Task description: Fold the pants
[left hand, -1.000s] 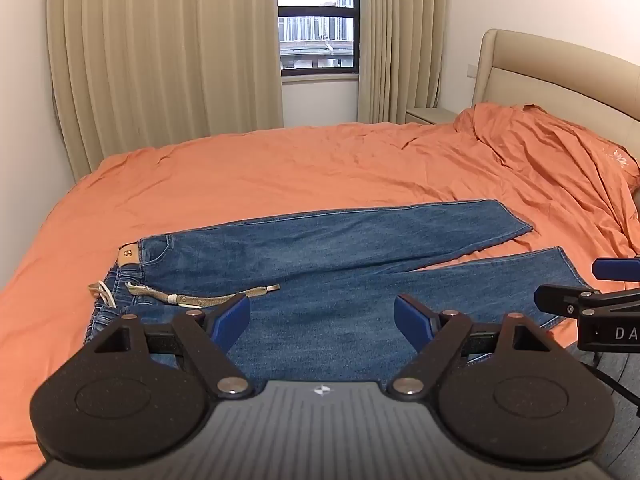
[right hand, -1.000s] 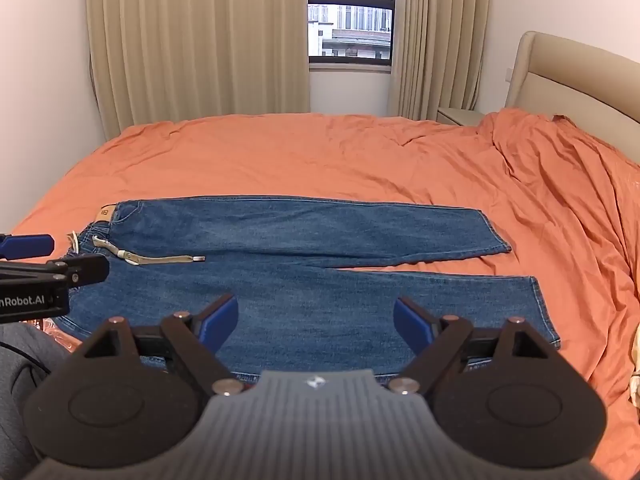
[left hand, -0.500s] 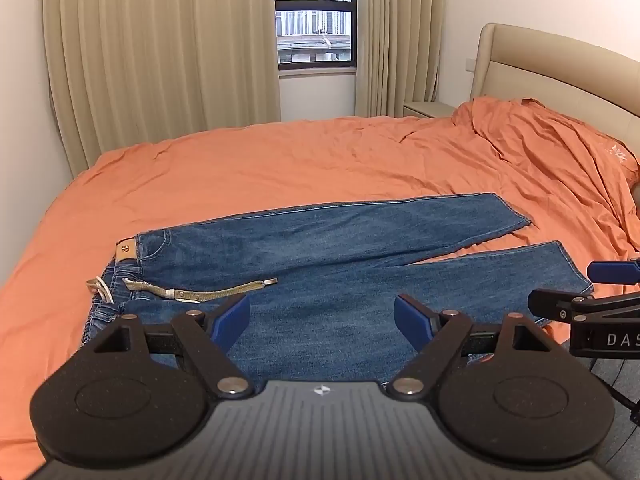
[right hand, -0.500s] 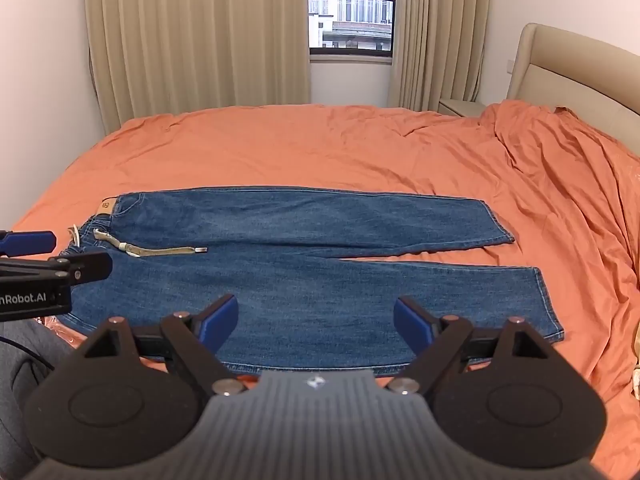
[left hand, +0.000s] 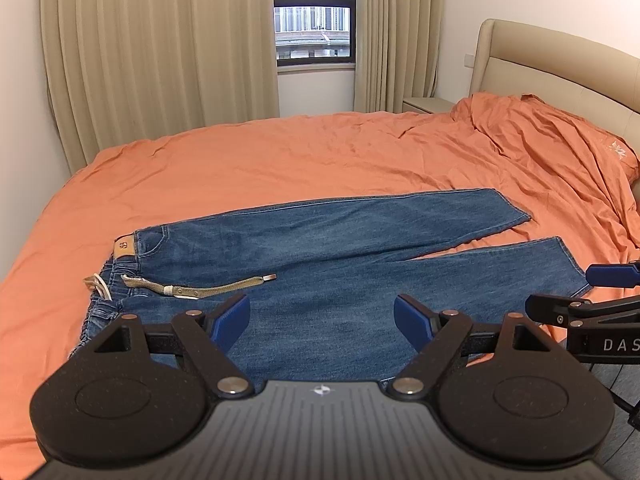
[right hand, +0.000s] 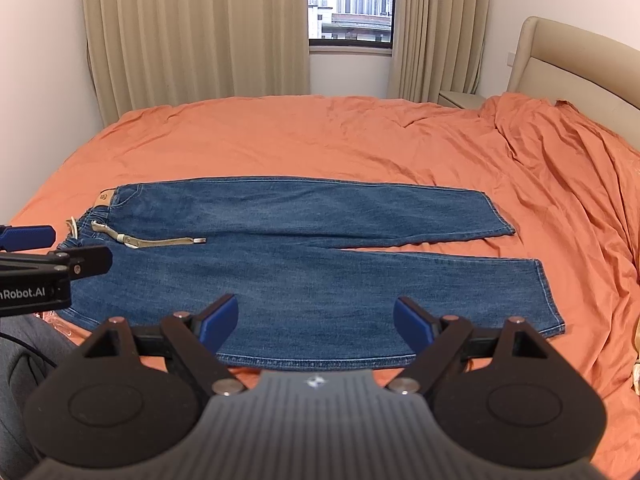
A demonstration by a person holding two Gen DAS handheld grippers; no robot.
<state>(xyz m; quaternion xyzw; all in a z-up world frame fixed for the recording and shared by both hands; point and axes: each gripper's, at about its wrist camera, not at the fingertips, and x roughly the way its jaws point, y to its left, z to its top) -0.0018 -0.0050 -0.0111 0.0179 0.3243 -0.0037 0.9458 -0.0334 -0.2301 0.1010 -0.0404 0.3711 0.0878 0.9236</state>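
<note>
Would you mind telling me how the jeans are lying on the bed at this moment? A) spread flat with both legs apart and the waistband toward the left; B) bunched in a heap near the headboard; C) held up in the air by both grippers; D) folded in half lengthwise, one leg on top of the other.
A: the jeans lie flat on the orange bedspread, legs separate, drawstring at the left end.

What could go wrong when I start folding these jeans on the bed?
1. The loose drawstring lies across the jeans near the waistband; it may bunch inside the fold.
2. The legs are splayed apart at the hems, so a lengthwise fold could end up misaligned.
3. The orange bedsheet is wrinkled and soft; the open left gripper or right gripper might pinch sheet along with denim.
</note>
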